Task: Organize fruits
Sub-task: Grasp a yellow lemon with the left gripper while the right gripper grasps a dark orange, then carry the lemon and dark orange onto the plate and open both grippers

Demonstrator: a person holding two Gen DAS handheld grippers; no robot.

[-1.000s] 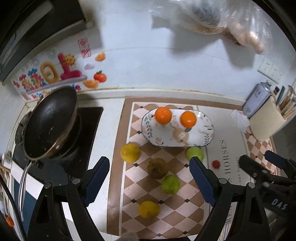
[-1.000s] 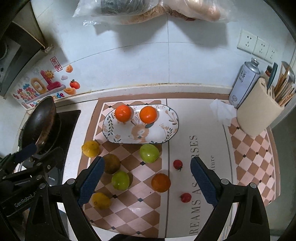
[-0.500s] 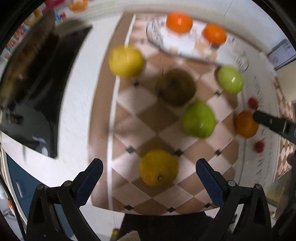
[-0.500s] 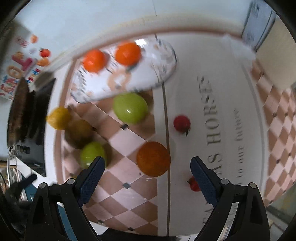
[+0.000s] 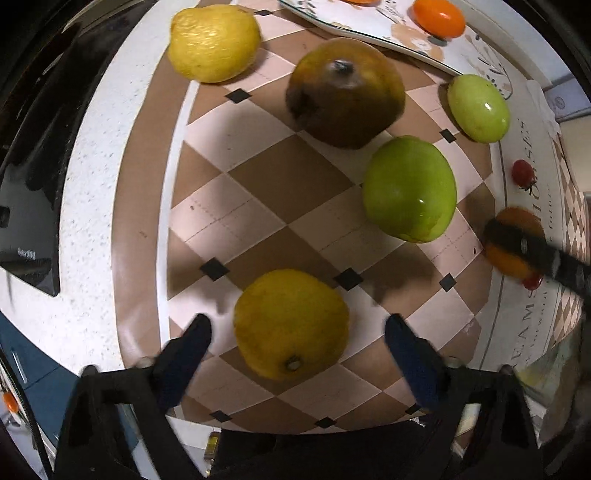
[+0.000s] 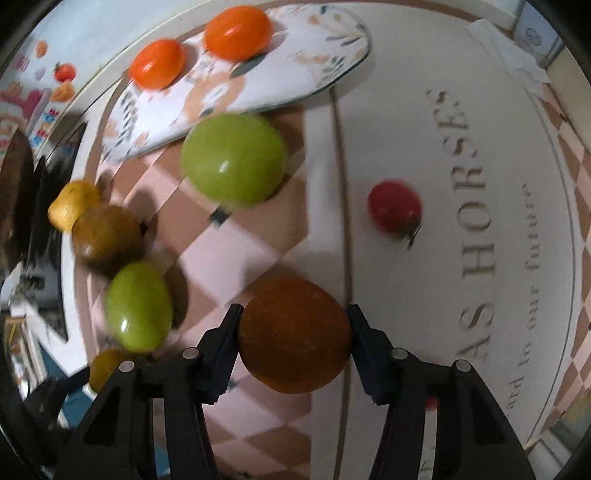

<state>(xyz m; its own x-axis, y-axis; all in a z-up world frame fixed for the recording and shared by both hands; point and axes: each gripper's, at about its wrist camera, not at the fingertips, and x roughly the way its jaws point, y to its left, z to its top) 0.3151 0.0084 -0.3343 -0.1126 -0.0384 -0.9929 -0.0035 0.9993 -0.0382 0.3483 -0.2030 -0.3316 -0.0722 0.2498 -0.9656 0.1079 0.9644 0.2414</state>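
Checkered mat (image 5: 280, 177); possibly tomatoes (image 6: 394, 209) nearby

On the mat (image 6: 424, 147) under my fruit I read large letters "AS HORSES" (image 6: 465, 229), with smaller script "to our future" beside them. Through my left camera the same mat shows "EAMS" (image 5: 533, 325). The induction hob (image 5: 26, 221) carries small print too blurred to read.

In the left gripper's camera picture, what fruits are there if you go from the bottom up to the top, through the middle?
Yellow lemon between the hand-held gripper's fingers → big green apple → brownish pear → the other yellow lemon → orange fruit on the plate.
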